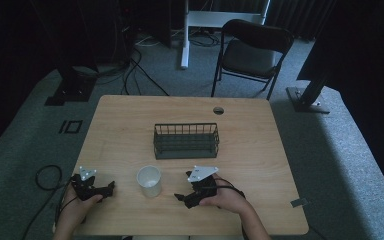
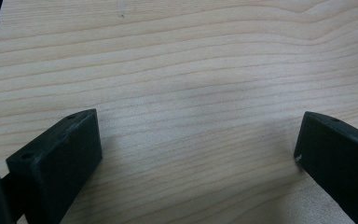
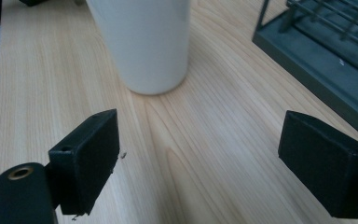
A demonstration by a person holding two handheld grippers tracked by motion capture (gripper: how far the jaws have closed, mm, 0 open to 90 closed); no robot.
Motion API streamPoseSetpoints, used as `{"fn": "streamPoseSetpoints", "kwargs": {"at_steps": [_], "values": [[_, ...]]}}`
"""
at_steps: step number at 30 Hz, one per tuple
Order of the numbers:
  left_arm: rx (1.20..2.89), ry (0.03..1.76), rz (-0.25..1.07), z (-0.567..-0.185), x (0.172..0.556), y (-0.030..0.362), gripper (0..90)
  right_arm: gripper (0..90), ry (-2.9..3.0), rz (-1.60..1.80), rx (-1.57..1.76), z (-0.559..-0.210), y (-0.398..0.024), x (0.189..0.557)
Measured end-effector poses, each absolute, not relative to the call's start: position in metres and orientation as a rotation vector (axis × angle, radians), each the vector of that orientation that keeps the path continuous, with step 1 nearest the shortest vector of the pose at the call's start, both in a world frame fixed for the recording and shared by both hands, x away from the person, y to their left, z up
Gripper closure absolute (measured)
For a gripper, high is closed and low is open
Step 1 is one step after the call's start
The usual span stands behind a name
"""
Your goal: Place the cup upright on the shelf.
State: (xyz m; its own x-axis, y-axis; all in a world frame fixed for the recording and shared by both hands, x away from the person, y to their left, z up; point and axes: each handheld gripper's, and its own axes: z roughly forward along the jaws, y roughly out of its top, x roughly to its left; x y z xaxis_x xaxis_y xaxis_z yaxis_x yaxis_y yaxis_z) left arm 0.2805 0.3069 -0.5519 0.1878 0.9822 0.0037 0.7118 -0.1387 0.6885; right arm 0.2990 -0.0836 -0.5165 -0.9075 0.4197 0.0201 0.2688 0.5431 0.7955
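Note:
A white cup stands upright on the wooden table, near its front edge. My right gripper rests just right of the cup, pointing at it. In the right gripper view the cup stands a short way beyond the right gripper, whose jaws are wide apart with bare wood between them. My left gripper lies at the front left corner, left of the cup. The left gripper view has this gripper open over plain tabletop, holding nothing.
A dark wire basket sits mid-table behind the cup; its near wall lies to the right in the right gripper view. A cable hole is near the far edge. A folding chair stands beyond the table.

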Motion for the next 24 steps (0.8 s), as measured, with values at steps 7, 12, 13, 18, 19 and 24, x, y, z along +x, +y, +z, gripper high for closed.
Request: {"fn": "streamPoseSetpoints", "kwargs": {"at_steps": [7,12,13,18,19,24], "values": [[1.916,1.582,0.635,-0.552,0.281,0.307,1.0,12.2,2.617,1.327,0.555,-0.517,-0.068,0.298],[1.916,1.582,0.636,-0.552,0.281,0.307,1.0,12.2,2.607,1.345,0.535,-0.517,-0.060,0.299],[1.916,1.582,0.636,-0.552,0.281,0.307,1.0,12.2,2.610,1.355,0.530,-0.517,-0.057,0.299],[1.916,1.582,0.636,-0.552,0.281,0.307,1.0,12.8,2.607,1.366,0.499,-0.515,-0.049,0.300],[1.916,1.582,0.636,-0.552,0.281,0.307,1.0,12.8,2.609,1.371,0.501,-0.515,-0.047,0.300],[1.916,1.582,0.636,-0.552,0.281,0.307,1.0,12.8,2.603,1.392,0.469,-0.513,-0.036,0.301]]}}
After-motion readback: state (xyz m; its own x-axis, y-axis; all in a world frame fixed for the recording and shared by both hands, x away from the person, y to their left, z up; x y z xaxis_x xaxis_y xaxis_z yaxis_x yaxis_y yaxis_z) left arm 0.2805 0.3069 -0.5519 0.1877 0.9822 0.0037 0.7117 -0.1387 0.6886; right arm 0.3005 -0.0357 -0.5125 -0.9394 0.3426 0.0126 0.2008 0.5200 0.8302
